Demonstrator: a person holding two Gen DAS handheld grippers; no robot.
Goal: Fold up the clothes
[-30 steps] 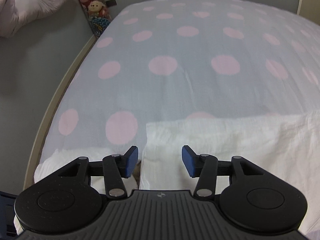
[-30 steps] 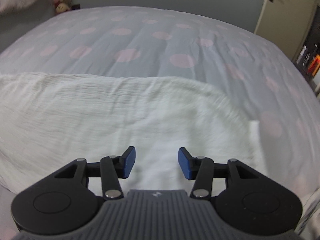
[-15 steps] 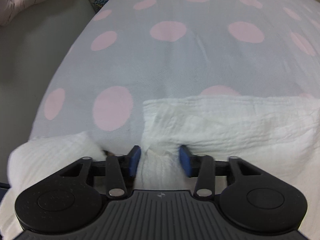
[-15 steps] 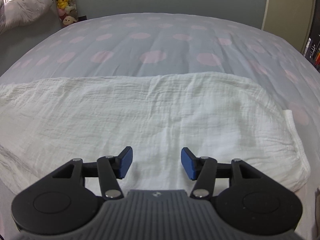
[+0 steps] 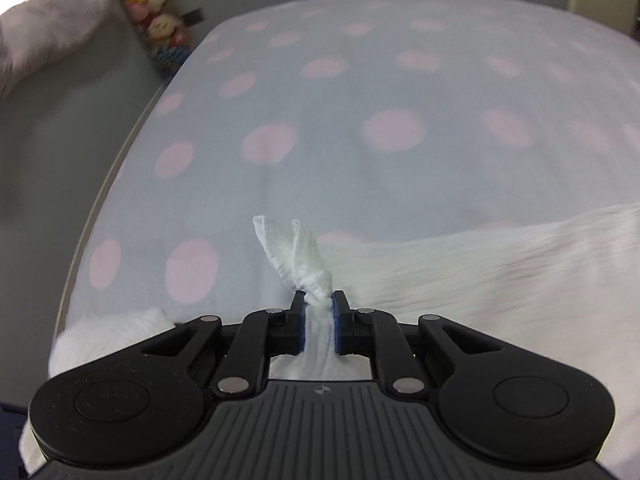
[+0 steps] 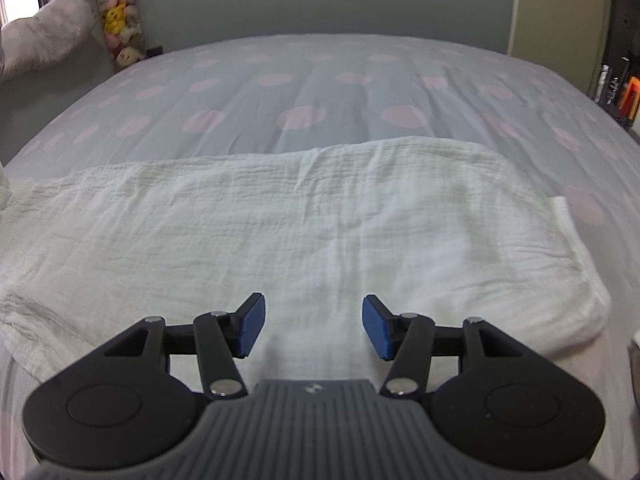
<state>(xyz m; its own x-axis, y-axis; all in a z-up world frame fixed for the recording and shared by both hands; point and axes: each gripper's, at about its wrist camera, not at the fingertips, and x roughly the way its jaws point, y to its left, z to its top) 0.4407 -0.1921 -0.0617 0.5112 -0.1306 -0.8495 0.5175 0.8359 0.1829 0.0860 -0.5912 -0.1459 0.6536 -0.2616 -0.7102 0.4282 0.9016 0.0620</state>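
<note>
The left claw (image 5: 319, 322) is clamped on a bunched corner of the white garment (image 5: 500, 276); two small flaps of cloth stick up past the blue pads (image 5: 338, 326) at centre frame, and the part of the cloth running under the claw body is hidden. The rest of the garment spreads toward the right edge, where it is cut off, and a separate-looking white lump sits at lower left, its link to the main piece hidden by the claw. This view is blurred.

The right claw (image 6: 314, 326) stands with its two pads wide apart, holding nothing, over the one white garment (image 6: 280, 216), which lies flat across the middle of the frame on the bed (image 6: 304, 80), a grey cover with pink dots. The garment's left end runs out of frame. A stack of plush toys (image 6: 118, 24) stands at upper left beside a pale pillow (image 6: 44, 36); a door (image 6: 556, 12) is partly cut off at upper right.
</note>
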